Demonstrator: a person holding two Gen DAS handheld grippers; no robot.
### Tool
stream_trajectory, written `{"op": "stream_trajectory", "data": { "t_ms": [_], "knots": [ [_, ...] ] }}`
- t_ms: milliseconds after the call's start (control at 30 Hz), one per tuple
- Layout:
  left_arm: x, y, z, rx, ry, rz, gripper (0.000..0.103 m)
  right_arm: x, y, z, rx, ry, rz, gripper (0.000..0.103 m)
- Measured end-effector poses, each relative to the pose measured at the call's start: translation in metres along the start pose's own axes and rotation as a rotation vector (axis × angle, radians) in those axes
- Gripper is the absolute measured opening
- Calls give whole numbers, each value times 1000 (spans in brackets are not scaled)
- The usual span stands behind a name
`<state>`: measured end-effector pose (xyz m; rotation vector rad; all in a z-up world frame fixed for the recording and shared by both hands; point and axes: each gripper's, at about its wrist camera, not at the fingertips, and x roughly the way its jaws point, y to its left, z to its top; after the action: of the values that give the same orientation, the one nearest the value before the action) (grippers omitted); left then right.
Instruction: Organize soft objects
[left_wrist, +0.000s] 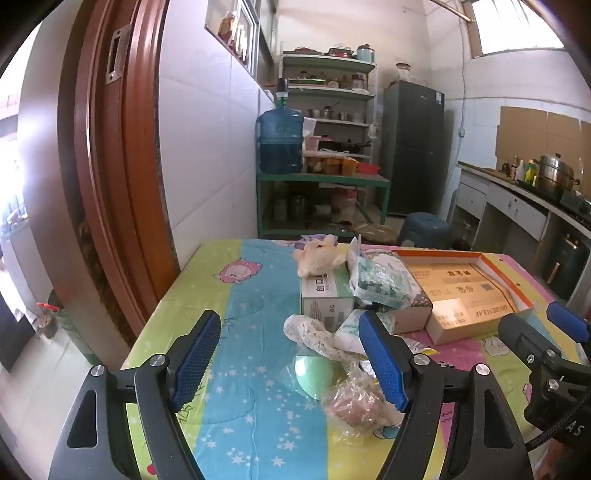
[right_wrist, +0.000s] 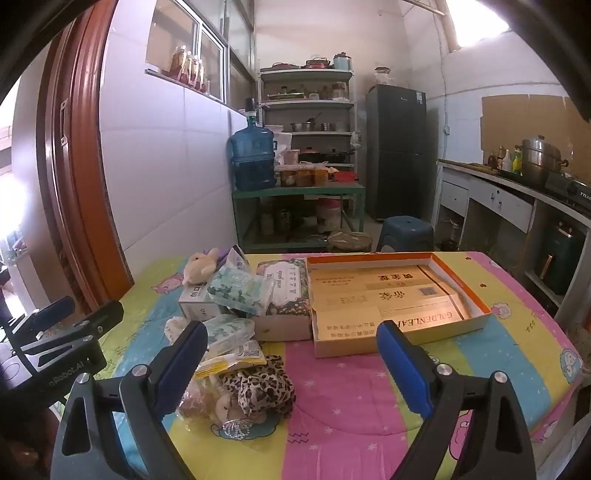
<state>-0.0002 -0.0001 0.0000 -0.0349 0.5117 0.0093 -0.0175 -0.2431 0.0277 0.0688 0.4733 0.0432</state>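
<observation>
Soft things lie heaped on my patterned tablecloth (left_wrist: 251, 332), left of the open shallow box (right_wrist: 461, 280) whose rim is orange. My left gripper (left_wrist: 290, 360) hangs above the near end of the heap with its jaws spread wide and nothing between them; a pale green ball (left_wrist: 314, 374) and a crinkly clear bag (left_wrist: 354, 402) sit on the cloth in the gap I see between the blue pads, and a white lacy cloth (left_wrist: 306, 332) lies just beyond them. My right gripper (right_wrist: 291, 363) is likewise wide open and empty, hovering over pink cloth near the box's front edge, with the leopard-print fabric (right_wrist: 264, 386) just inside its left finger. Farther back, a plush toy (left_wrist: 316, 254) rests on top of a small green-and-white carton (left_wrist: 325, 295), and a leaf-printed tissue pack (right_wrist: 240, 290) leans against the floral box (right_wrist: 284, 291) beside it. From the left wrist I see the ball and the lacy cloth plainly, but the leopard fabric is hidden. From the right wrist I get that fabric, a yellow packet (right_wrist: 229, 362) touching it, and the box's whole interior, while the ball is out of sight.
</observation>
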Motion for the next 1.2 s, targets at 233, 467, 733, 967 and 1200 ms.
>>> {"op": "stream_trajectory", "data": {
  "t_ms": [233, 467, 733, 967, 1200],
  "knots": [
    [2, 3, 0, -6, 1, -1, 79, 0, 1, -1, 1, 6, 10, 94],
    [1, -1, -1, 3, -2, -1, 79, 1, -1, -2, 6, 12, 21, 94],
    [0, -1, -1, 5, -3, 0, 79, 1, 0, -2, 4, 12, 21, 93],
    [0, -2, -1, 6, -2, 1, 79, 2, 0, -2, 5, 13, 21, 93],
    [0, -2, -1, 8, 1, 3, 79, 2, 2, -3, 3, 16, 24, 93]
  ]
}}
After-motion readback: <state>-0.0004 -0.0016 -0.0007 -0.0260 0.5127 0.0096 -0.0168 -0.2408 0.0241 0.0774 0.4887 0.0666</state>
